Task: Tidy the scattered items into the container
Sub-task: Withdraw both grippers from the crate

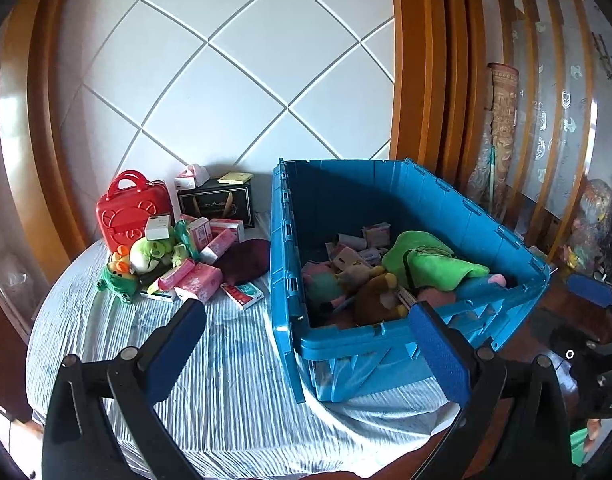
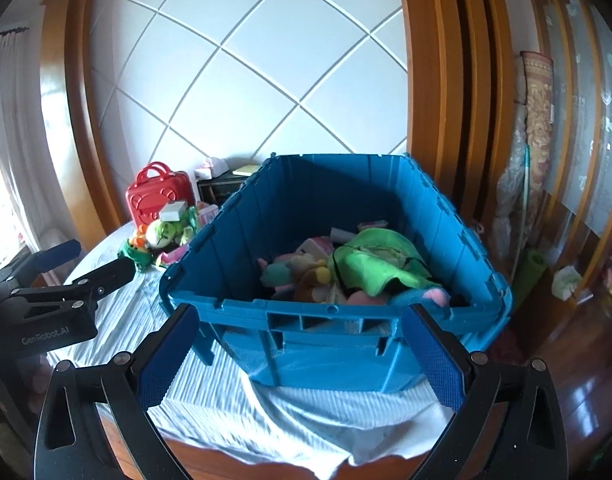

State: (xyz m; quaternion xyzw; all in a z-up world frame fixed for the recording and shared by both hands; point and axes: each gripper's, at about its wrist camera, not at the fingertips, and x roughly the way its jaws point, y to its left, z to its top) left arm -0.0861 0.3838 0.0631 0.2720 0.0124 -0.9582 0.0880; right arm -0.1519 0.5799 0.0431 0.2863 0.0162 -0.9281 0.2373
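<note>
Both grippers hang empty with their jaws spread wide. The left gripper [image 1: 306,344] sits low over the striped cloth [image 1: 226,380] on the counter, and the near left corner of the blue bin [image 1: 337,350] lies between its fingers, closer to the right one. Ahead of it and to the left, well apart, a heap waits on the cloth: pink packets [image 1: 200,280], a green plush toy [image 1: 150,254], a dark red pouch [image 1: 244,262], and behind them a red toy case [image 1: 132,210] and a black box [image 1: 216,202]. The right gripper [image 2: 302,356] faces the bin's near wall [image 2: 333,354], which fills the gap between its fingers. Inside the bin, ahead of both grippers, lie soft toys, a bright green plush [image 2: 369,266] on top.
</note>
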